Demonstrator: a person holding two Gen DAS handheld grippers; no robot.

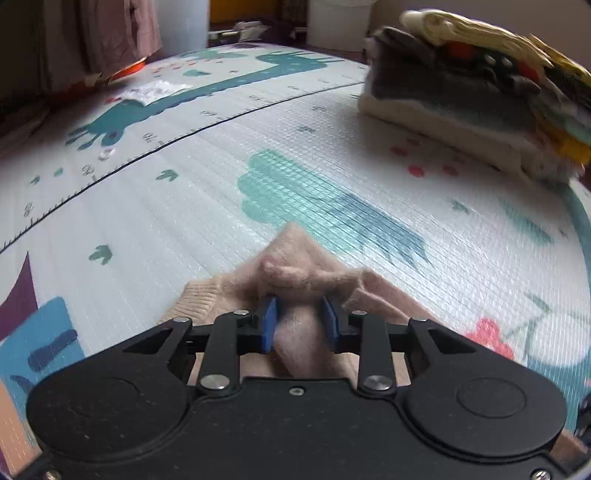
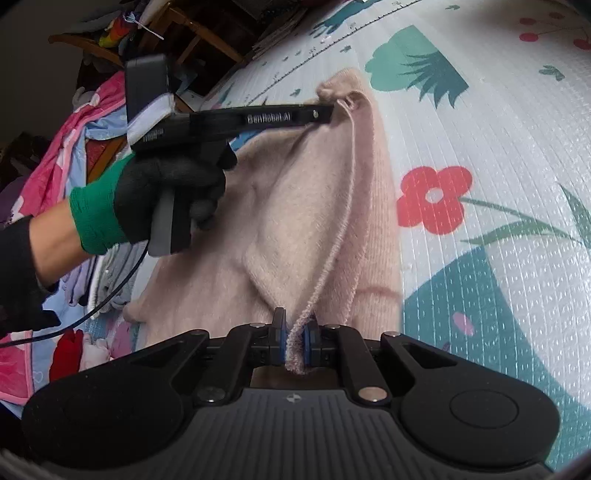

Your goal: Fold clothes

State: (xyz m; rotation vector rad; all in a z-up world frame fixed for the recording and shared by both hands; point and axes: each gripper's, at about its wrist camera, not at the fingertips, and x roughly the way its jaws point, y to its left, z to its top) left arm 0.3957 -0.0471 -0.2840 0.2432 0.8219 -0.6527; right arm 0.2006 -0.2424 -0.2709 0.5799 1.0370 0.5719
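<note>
A fuzzy pale pink sweater [image 2: 306,206] lies partly lifted over the patterned play mat [image 2: 498,147]. My left gripper [image 1: 300,317] is shut on a bunched corner of the pink sweater [image 1: 295,273]. It also shows in the right wrist view [image 2: 328,110], held by a gloved hand and pinching the sweater's far corner. My right gripper [image 2: 294,339] is shut on the sweater's near edge. The cloth is stretched between the two grippers, above the mat.
A stack of folded clothes [image 1: 476,92] sits on the mat at the far right in the left wrist view. A heap of unfolded colourful clothes [image 2: 74,155] lies at the left of the mat. Wooden furniture [image 2: 192,26] stands beyond.
</note>
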